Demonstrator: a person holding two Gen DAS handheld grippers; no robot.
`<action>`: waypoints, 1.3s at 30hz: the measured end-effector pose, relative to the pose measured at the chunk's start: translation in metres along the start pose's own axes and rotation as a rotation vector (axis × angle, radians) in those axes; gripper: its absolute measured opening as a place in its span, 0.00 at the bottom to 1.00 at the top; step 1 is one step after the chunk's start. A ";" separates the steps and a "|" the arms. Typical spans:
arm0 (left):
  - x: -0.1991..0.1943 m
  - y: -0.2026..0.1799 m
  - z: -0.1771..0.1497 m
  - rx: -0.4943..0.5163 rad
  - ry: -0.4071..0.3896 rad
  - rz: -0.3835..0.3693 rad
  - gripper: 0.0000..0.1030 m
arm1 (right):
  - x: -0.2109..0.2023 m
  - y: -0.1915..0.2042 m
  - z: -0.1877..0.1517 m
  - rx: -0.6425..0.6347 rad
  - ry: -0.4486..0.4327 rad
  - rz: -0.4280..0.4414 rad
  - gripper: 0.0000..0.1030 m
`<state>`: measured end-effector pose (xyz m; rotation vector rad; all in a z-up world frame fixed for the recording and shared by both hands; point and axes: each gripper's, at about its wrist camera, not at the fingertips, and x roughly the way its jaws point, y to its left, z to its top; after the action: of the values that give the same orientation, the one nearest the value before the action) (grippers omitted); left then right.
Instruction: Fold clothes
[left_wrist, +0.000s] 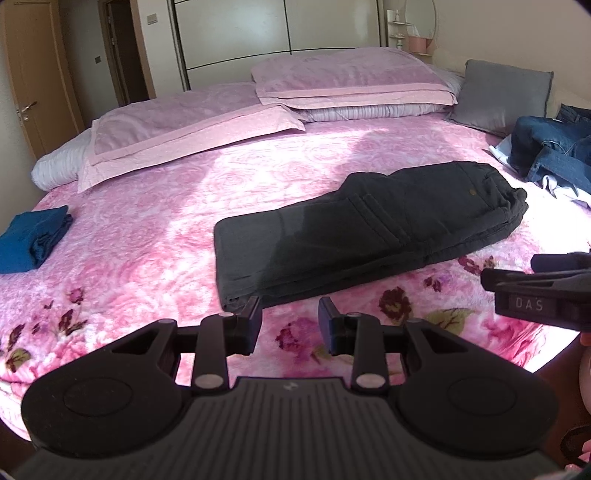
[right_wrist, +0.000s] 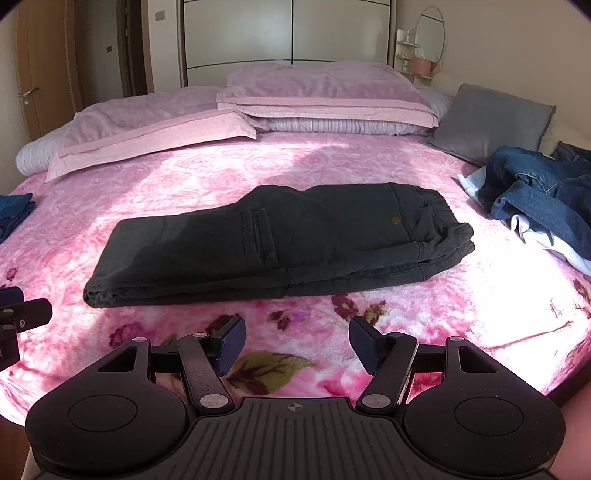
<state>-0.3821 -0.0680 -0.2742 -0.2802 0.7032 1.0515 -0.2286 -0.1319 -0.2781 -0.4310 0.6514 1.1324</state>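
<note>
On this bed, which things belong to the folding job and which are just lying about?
Job: dark trousers, folded blue garment, unfolded jeans pile, left gripper, right gripper.
Lying about: pink pillows, grey cushion, floral blanket.

Trousers (right_wrist: 280, 243) on bed (right_wrist: 480, 306), before pillows (right_wrist: 321, 92)

I see a bed (right_wrist: 155, 206) under a pink floral blanket. On it lie folded dark trousers (right_wrist: 280, 243) in the middle, a folded blue garment (left_wrist: 31, 240) at left, heaped jeans (right_wrist: 543, 195) over something white, possibly a shirt, plus pillows (right_wrist: 317, 92) and a grey cushion (right_wrist: 491, 122).
</note>
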 end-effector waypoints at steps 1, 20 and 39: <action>0.005 -0.001 0.001 0.000 0.006 -0.004 0.29 | 0.004 -0.001 0.000 0.000 0.007 -0.003 0.64; 0.122 0.022 0.021 -0.040 0.061 -0.073 0.28 | 0.105 -0.158 -0.011 0.681 0.003 0.186 0.64; 0.188 0.032 0.032 -0.097 0.064 -0.128 0.27 | 0.180 -0.255 -0.003 1.040 -0.066 0.367 0.00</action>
<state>-0.3393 0.0955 -0.3686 -0.4389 0.6837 0.9590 0.0558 -0.1053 -0.4030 0.6327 1.1804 0.9835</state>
